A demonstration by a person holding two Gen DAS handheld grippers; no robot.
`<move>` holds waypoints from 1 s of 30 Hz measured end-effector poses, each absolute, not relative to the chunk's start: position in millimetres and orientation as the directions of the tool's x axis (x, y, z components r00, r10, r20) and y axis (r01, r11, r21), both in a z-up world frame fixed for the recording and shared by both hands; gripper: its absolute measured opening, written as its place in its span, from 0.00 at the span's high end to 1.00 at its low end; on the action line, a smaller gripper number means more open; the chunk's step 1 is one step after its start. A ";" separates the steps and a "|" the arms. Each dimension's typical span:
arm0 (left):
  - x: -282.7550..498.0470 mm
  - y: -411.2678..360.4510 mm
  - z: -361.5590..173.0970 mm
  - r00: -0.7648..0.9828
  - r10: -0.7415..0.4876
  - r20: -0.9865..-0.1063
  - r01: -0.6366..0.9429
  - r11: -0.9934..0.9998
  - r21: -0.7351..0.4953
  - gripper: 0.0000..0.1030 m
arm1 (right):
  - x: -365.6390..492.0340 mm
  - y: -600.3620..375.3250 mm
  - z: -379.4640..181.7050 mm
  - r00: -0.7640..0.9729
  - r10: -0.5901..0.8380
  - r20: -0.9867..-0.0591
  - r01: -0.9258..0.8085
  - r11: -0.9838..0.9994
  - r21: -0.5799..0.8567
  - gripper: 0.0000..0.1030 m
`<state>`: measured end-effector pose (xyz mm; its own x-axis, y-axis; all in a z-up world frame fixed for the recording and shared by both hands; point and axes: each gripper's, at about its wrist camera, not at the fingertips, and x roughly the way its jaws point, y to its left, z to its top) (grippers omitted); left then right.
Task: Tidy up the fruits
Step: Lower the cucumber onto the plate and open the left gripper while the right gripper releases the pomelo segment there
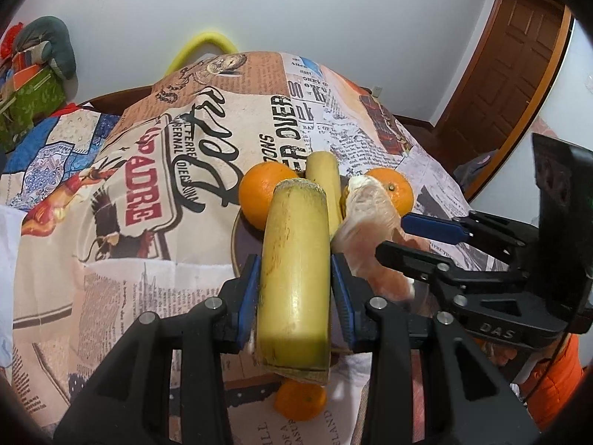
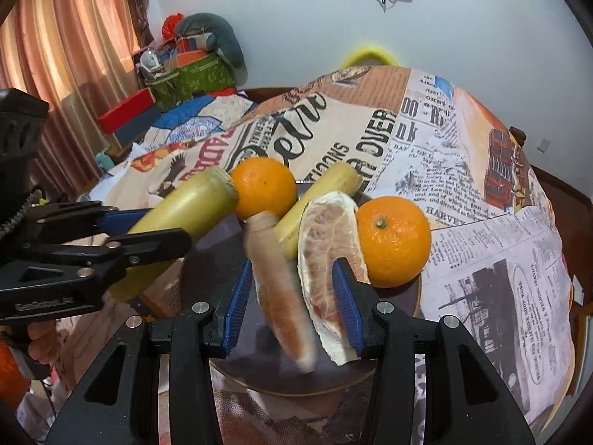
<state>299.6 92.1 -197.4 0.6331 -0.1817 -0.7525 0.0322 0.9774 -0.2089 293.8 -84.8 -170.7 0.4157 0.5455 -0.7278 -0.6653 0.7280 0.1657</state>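
My left gripper is shut on a pale yellow cut cane piece, held over the dark plate; it also shows in the right wrist view. My right gripper has blue pads on both sides of a blurred pomelo segment, with a gap at the right pad. A second pomelo segment lies beside it. On the plate are two oranges and another cane piece. A third orange lies on the cloth below my left gripper.
A newspaper-print cloth covers the table. Boxes and a grey cushion are piled at the back left, by curtains. A wooden door stands at the right. The table's right edge is close to the plate.
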 end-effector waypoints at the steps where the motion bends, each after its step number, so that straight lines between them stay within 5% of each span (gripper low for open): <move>1: 302.7 90.6 -197.0 0.633 -0.182 -0.753 0.033 0.977 -0.208 0.63 | 293.7 -86.1 -169.3 0.417 0.549 -0.724 -0.665 0.728 0.168 0.59; 30: 315.7 68.6 -185.8 0.649 -0.162 -0.744 0.061 0.985 -0.161 0.63 | 279.9 -145.8 -162.3 0.468 0.552 -0.690 -0.585 0.779 0.226 0.59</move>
